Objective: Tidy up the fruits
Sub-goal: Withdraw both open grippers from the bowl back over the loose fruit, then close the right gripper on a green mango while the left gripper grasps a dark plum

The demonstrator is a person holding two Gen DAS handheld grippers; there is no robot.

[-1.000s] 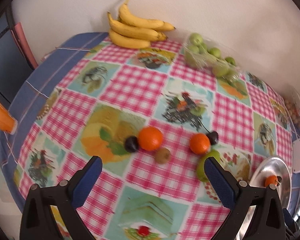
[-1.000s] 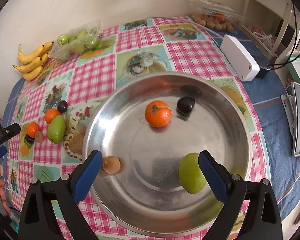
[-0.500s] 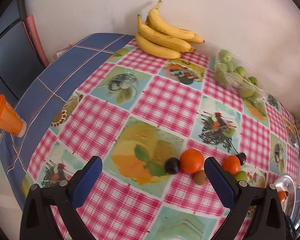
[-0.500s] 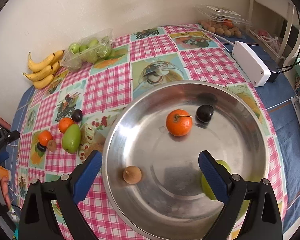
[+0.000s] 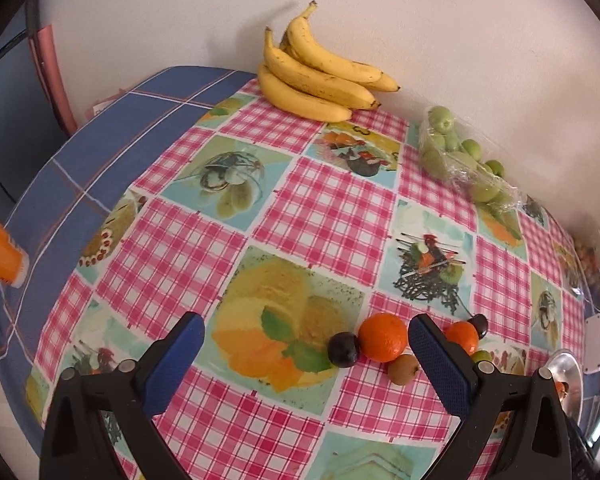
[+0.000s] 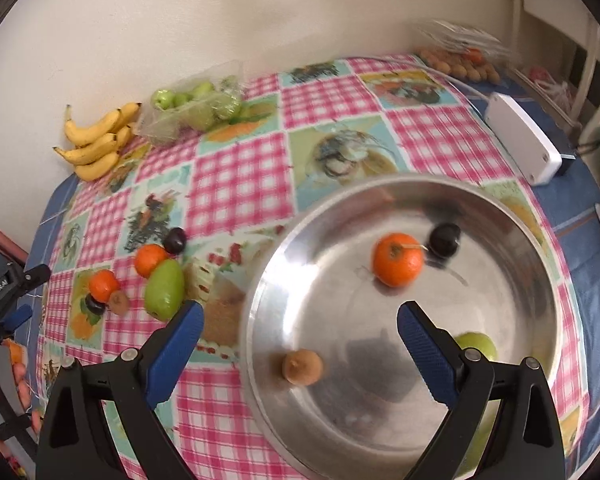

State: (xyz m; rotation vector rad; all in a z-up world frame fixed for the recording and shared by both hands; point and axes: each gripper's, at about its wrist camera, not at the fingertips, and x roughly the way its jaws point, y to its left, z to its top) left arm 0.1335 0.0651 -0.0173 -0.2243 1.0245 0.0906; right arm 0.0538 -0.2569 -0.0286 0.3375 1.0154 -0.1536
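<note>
No label on the fruit can be read; white lettering on the left tool's black body is too small to make out. Both tongs are spread wide, holding nothing. The left tongs (image 5: 306,346) hover low over the checked bench (image 5: 328,204), by a plum (image 5: 343,349), an orange (image 5: 382,337) and a kiwi (image 5: 403,369). The right tongs (image 6: 300,330) hang over the steel bowl (image 6: 540,256), which holds an orange fruit (image 6: 397,259), a dark plum (image 6: 443,239), a brown kiwi (image 6: 301,367) and a green fruit (image 6: 477,344).

Orange (image 6: 397,265), plum (image 6: 444,239) in steel bowl (image 6: 512,232)
</note>
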